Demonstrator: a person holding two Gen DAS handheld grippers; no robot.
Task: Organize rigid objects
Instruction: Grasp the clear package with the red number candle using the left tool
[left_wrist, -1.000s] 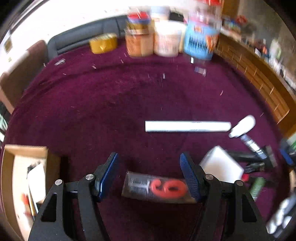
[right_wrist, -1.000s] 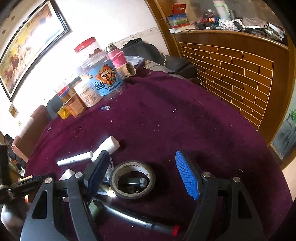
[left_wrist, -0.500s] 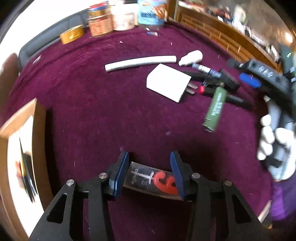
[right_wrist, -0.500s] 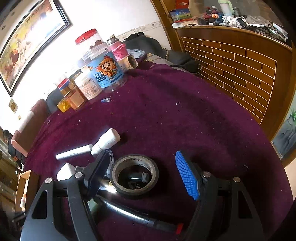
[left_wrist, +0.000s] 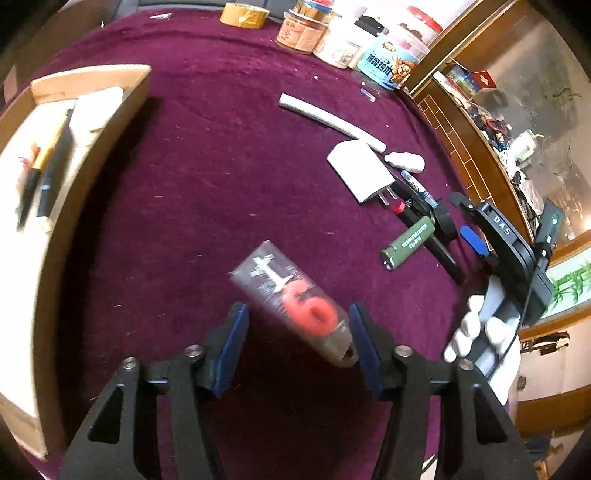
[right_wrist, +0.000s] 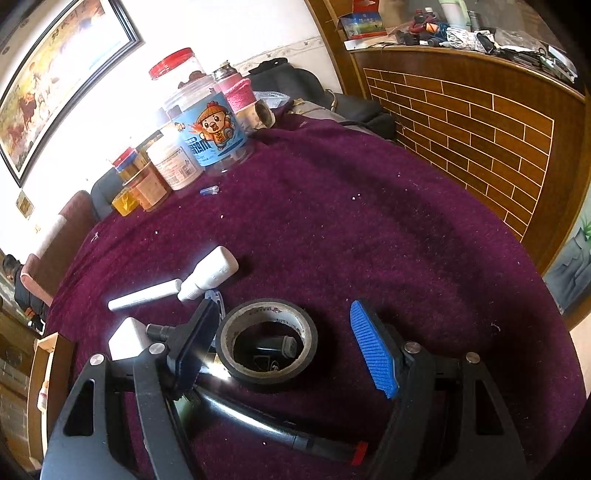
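Opening at this moment, the left claw is seen with a clear packet holding a red number candle between its jaws, touched only by the right pad near one end and tilted toward 11 o'clock. The packet is judged light, stiff and slick, best taken across its middle. A cardboard box lies at 10 o'clock. The right claw stands apart, unclamped, around a roll of black tape.
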